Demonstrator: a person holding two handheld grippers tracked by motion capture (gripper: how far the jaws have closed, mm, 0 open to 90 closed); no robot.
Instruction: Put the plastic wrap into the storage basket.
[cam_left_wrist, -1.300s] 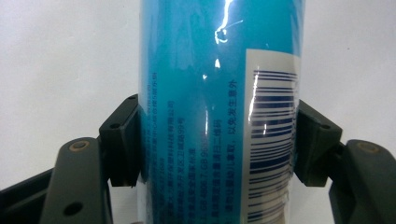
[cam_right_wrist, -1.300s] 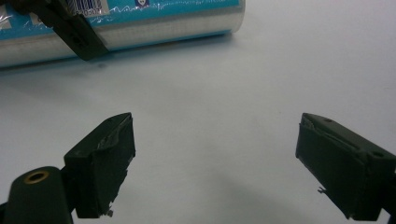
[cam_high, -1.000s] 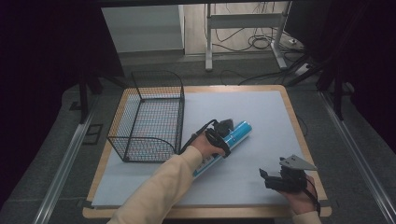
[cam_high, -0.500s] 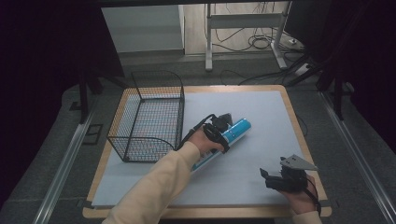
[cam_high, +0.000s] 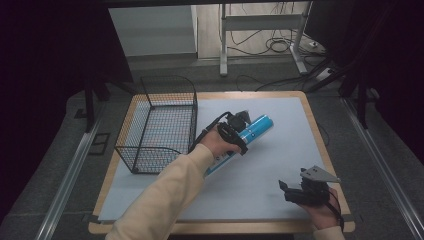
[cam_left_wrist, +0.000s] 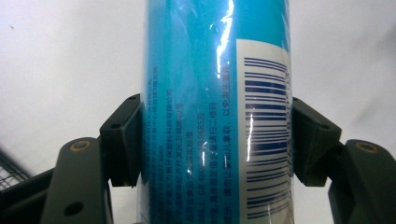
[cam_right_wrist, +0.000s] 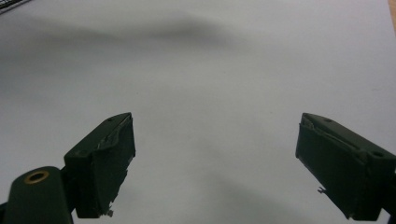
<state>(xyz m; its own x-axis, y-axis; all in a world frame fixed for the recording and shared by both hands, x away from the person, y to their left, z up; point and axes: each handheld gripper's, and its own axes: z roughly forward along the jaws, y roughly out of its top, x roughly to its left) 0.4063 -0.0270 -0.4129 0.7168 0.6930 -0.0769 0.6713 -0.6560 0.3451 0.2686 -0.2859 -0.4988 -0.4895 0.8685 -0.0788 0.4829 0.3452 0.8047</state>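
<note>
A long blue tube with a white barcode label lies slantwise over the white mat, held up off it. My left gripper is shut on its middle. In the left gripper view both pads press the sides of the blue tube, with my left gripper clamped around it. At the near right of the table my right gripper rests low over the mat. Its jaws stand wide apart with nothing between them, as my right gripper shows over bare white mat.
A black wire basket stands at the left of the white mat, just left of the tube. The wooden table edge frames the mat. Desk legs and cables lie on the floor beyond.
My left gripper has lifted the blue tube upward off the mat and slightly toward the far side. The right gripper has stayed where it was.
</note>
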